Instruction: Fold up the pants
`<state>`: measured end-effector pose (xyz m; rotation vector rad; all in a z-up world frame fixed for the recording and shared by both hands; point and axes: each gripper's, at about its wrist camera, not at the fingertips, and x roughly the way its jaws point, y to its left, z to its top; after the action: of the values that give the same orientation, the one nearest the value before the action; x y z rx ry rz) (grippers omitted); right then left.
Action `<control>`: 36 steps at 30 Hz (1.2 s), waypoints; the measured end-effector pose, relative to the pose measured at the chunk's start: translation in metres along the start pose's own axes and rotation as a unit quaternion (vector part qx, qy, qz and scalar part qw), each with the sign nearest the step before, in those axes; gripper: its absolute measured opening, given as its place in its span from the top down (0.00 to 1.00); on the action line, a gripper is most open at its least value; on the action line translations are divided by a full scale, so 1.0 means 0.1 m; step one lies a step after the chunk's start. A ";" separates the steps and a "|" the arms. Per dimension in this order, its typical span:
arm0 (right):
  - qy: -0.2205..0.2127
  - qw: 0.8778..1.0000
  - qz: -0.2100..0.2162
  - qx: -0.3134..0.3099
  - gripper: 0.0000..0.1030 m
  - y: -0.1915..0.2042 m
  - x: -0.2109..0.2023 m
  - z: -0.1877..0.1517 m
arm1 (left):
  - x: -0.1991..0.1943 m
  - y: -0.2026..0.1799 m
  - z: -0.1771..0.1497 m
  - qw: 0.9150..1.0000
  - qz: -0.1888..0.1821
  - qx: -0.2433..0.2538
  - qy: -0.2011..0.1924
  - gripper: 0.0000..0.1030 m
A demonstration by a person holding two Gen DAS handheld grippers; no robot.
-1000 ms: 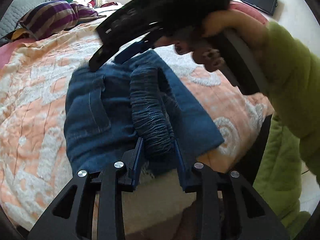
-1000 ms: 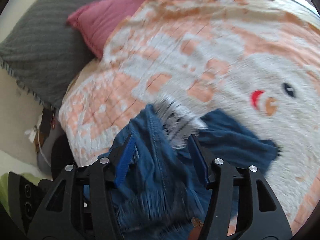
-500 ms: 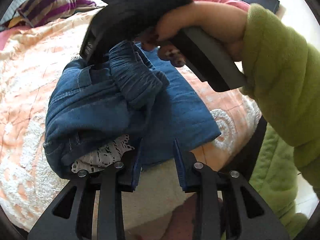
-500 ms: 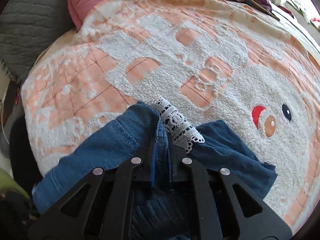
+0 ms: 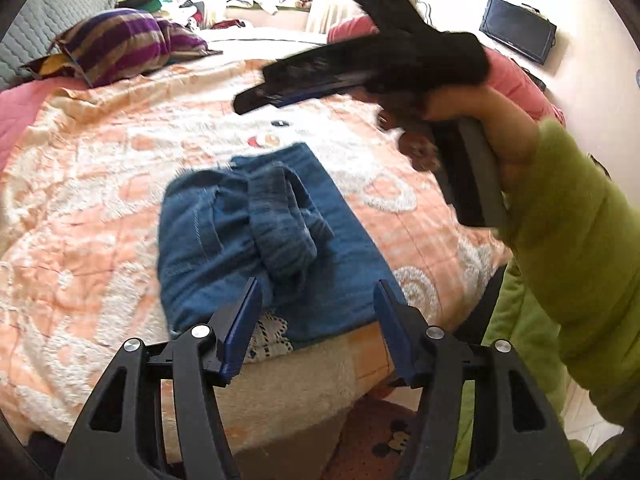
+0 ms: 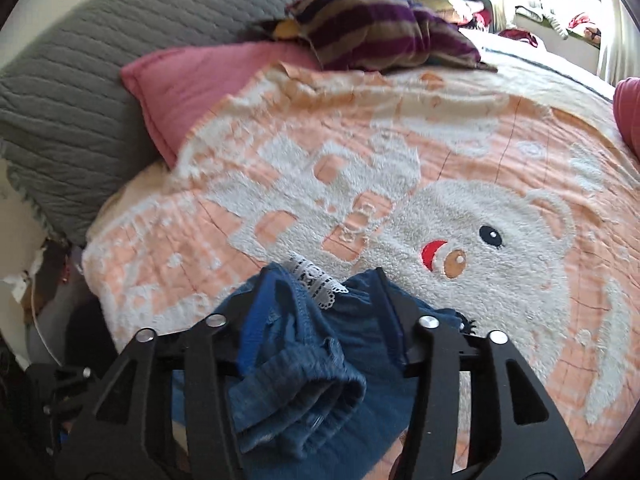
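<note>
The pants [image 5: 256, 236] lie folded into a compact blue bundle near the front edge of the bed, on the peach and white blanket [image 5: 100, 208], with the ribbed waistband [image 5: 280, 232] rolled on top. The denim looks soft and limp, moderately heavy, not slippery; a pinch on a thick folded edge or the waistband would likely hold best. White lace trim [image 6: 316, 280] shows at one edge. The left gripper [image 5: 316, 320] has just been opening and its jaws stand apart with nothing between them. The right gripper [image 6: 320, 320], jaws also just opened, straddles the cloth without pressing it. The underside layers are hidden, and motion blur softens the right gripper in the left view.
</note>
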<state>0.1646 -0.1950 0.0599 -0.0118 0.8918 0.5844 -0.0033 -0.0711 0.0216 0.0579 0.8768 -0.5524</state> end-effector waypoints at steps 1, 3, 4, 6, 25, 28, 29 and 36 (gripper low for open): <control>-0.005 1.000 0.001 0.000 0.50 0.03 -0.06 -0.01 | -0.03 -0.03 0.01 1.000 0.005 0.000 -0.002 0.44; -0.014 1.000 0.002 -0.001 0.41 0.06 -0.16 -0.03 | -0.09 -0.02 0.06 1.000 0.017 0.000 -0.007 0.38; -0.021 1.000 0.004 -0.002 0.39 0.09 -0.23 -0.04 | -0.12 0.00 0.08 1.000 0.020 -0.001 -0.010 0.30; -0.029 1.000 0.007 -0.006 0.36 0.14 -0.29 -0.06 | -0.17 0.01 0.10 1.000 0.025 -0.003 -0.016 0.28; -0.111 0.992 -0.045 -0.028 0.11 0.38 -1.03 -0.40 | -0.48 0.28 0.17 0.994 0.091 -0.025 -0.052 0.04; -0.105 0.993 -0.054 -0.032 0.11 0.36 -1.04 -0.56 | -0.46 0.57 0.20 0.991 0.111 -0.057 -0.046 0.04; -0.103 0.993 -0.056 -0.035 0.11 0.36 -1.05 -0.62 | -0.44 0.69 0.21 0.990 0.114 -0.069 -0.044 0.04; -0.054 0.990 -0.023 -0.127 0.16 0.73 -0.79 -1.11 | -0.03 1.35 0.39 0.985 0.089 -0.148 0.004 0.10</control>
<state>0.0105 -0.1977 0.0637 -0.2291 0.7060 0.6459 0.0880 0.0355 0.0254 -0.1301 0.9428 -0.2513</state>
